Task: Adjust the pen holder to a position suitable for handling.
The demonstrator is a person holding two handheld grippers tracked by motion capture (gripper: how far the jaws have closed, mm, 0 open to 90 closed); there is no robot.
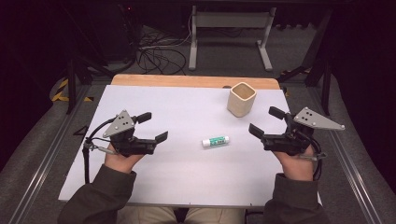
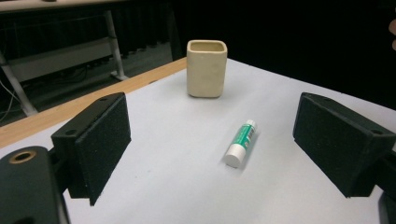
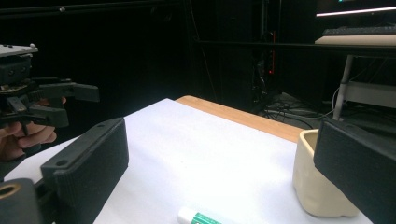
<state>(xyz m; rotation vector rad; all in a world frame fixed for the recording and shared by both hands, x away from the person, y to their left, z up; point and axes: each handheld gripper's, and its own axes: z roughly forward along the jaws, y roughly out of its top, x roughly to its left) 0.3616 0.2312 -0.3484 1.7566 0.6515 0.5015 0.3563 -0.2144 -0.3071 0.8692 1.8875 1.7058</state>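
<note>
Start of the job, nothing picked up yet. Glue stick (image 1: 215, 141) lies flat mid-counter (image 1: 187, 182), between both tools; beige cup (image 1: 242, 99) stands upright far-right of it, apart. Left tool (image 1: 154, 126) & right tool (image 1: 262, 122): jaws wide apart, both empty, hovering either side. Next, prob.: one tool drops over the stick, jaws across its width, then closes.
</note>
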